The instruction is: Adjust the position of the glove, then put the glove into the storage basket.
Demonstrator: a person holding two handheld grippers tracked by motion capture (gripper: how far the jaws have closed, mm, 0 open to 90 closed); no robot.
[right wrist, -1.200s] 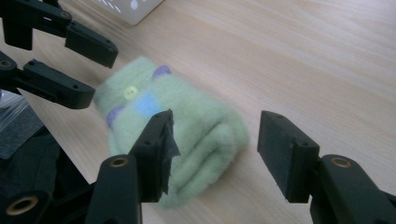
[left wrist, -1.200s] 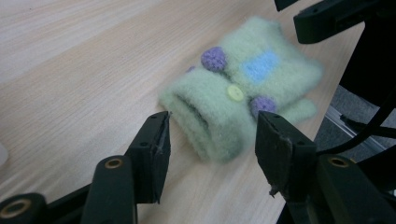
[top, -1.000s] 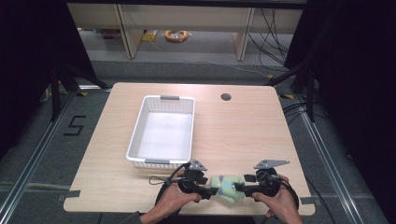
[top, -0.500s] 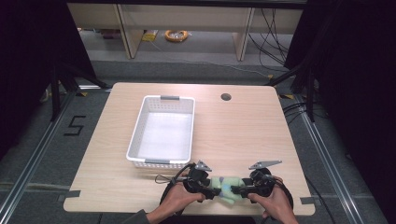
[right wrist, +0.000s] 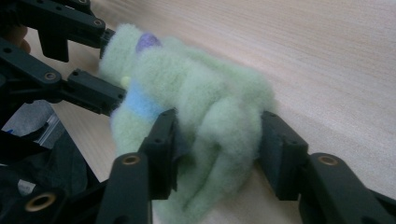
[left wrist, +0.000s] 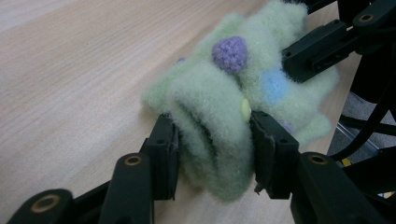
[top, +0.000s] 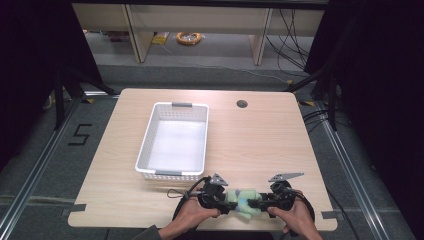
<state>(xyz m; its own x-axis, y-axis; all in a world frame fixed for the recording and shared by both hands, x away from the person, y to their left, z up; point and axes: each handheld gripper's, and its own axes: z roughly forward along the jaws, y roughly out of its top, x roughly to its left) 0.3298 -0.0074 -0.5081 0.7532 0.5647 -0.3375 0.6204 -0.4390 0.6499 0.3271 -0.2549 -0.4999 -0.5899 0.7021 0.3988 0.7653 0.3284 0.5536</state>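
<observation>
A white perforated plastic basket (top: 175,141) stands on the pale wooden tabletop (top: 260,140) with nothing inside it, its long axis running away from the person. The tabletop has a round cable hole (top: 242,104) near its far edge; beyond it are a grey floor, shelf legs and a coiled orange cable (top: 189,37). At the near edge, just in front of the basket, lies a fuzzy light-green sock (top: 241,199) with purple and blue dots, bunched, its long axis running left to right between the hands. The left gripper (left wrist: 212,140) and right gripper (right wrist: 217,140) have just been closing; each is clamped on one end of the sock.
</observation>
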